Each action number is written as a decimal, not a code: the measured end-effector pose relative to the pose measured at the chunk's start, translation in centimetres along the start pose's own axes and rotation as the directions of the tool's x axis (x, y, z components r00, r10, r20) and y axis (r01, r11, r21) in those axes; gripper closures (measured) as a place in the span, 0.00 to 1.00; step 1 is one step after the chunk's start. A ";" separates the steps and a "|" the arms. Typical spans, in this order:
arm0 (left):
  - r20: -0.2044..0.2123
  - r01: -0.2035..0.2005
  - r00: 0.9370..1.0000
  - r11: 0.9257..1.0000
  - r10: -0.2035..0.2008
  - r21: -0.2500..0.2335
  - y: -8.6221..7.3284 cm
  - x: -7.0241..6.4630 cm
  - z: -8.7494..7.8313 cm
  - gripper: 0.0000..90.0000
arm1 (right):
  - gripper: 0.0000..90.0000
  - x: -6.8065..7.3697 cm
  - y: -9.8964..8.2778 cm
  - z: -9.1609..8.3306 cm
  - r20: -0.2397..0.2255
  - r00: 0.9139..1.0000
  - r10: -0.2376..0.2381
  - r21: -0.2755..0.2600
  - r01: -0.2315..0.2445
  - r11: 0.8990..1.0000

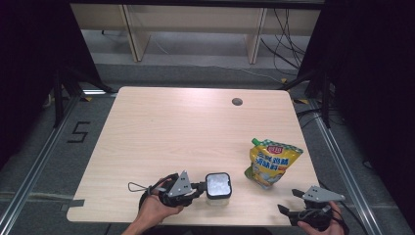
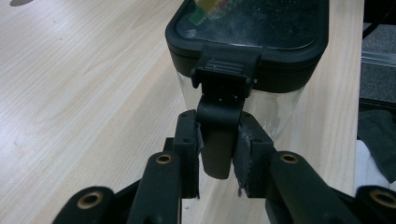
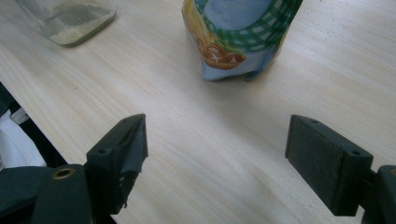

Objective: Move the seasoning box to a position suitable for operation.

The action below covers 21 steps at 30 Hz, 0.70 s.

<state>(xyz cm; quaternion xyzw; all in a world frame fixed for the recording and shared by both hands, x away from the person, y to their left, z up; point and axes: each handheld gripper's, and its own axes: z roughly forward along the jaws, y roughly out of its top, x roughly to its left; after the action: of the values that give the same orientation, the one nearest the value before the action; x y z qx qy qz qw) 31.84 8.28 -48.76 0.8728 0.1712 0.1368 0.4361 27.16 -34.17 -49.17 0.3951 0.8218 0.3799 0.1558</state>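
A: Let us begin with the big thing. The counter [image 1: 161, 127] is a pale wooden one, and the clear container with a black lid [image 1: 218, 188] stands upright near its front edge, on the left of the middle. The yellow refill pouch [image 1: 272, 163] stands further right, well apart from it.

B: And the left gripper [image 2: 218, 147]?

A: It has its pads closed on the black handle [image 2: 218, 140] that hangs down from the lid's latch. The jaws pinch this handle from both sides; I see no gap there.

B: What can go wrong?

A: I think the grip is on a small part, low on the handle. If the hand pulls sideways, the whole container can slide or tip on the counter, because nothing else holds it. If the pads slip off, the handle can snap back. Also, if the latch opens suddenly, the white powder inside may spill.

B: Is the right gripper [image 3: 215, 158] helping?

A: No. Its jaws stand wide open, with nothing between them, above the bare counter at the front right corner. It looks toward the pouch and touches nothing.

B: How does the container point?

A: Its long axis is vertical, lid up. The handle side faces the left gripper, so toward the counter's left. The pouch also stands with its green spout [image 1: 255, 142] up, leaning a little to the back-left.
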 end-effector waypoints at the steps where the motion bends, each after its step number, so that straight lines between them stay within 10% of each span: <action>1: 0.016 -0.007 1.000 1.000 0.007 0.008 0.0 0.2 0.0 0.81 | 0.24 0.2 0.0 -0.1 0.006 1.000 0.024 0.006 -0.024 1.000; 8: 0.053 -0.021 0.998 1.000 0.021 -0.002 0.2 -0.1 0.2 0.81 | 0.25 -0.1 0.0 0.0 0.016 1.000 -0.020 0.000 0.020 1.000; 21: 0.104 -0.059 0.993 0.998 0.058 0.006 0.3 -0.1 0.1 0.81 | 0.25 0.3 -0.1 -0.1 -0.007 0.999 0.035 0.011 -0.035 0.999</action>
<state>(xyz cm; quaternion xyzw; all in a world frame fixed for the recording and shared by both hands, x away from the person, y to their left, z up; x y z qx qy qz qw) 31.85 7.98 -48.55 0.8853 0.1229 0.1032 0.4365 26.91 -34.00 -49.17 0.4089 0.8173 0.3795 0.1439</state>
